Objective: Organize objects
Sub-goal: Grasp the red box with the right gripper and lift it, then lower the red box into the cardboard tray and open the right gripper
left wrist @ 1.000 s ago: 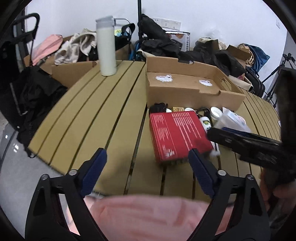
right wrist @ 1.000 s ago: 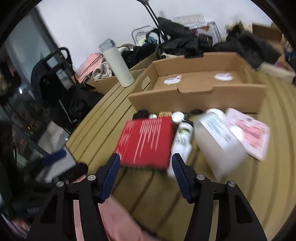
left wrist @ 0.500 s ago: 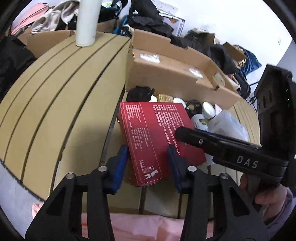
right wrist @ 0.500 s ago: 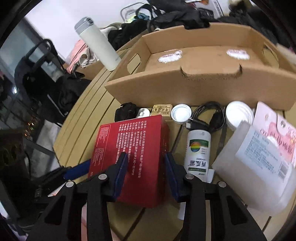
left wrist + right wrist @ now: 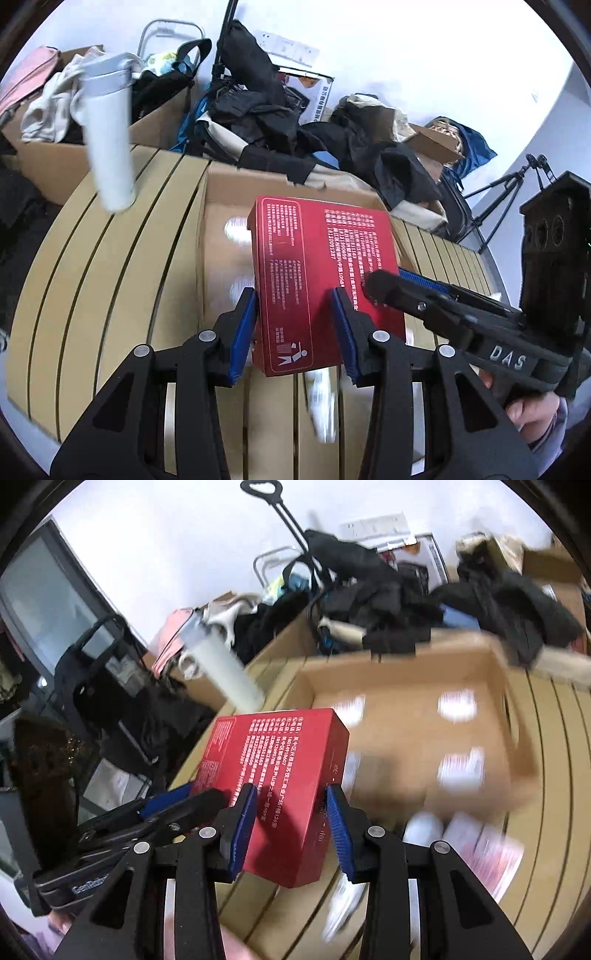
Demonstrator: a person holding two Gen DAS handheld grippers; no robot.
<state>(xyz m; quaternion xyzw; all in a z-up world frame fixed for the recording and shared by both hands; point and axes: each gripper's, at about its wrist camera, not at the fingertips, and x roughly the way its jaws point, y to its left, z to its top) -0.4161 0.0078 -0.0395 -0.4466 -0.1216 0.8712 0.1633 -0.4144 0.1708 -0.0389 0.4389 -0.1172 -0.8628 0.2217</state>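
Observation:
A red box (image 5: 317,266) with white print hangs in the air over the near edge of an open cardboard tray (image 5: 218,206). My left gripper (image 5: 293,332) is shut on its near left end, blue pads pressing both sides. The right gripper (image 5: 388,282) reaches in from the right and clamps the same box. In the right wrist view the red box (image 5: 280,775) sits between the blue pads of my right gripper (image 5: 290,823), and the left gripper (image 5: 201,797) grips it from the left. The cardboard tray (image 5: 406,672) lies just beyond, with white stickers on its floor.
A tall white tumbler (image 5: 109,147) stands on the slatted table (image 5: 122,258) left of the tray. Below the lifted box lie a blurred white bottle (image 5: 343,897), a white container (image 5: 421,827) and a pink packet (image 5: 484,856). Bags, clothes and cartons crowd the far edge.
Both grippers closed on the red box where it lay on the table. They have lifted it together, up and forward toward the cardboard tray.

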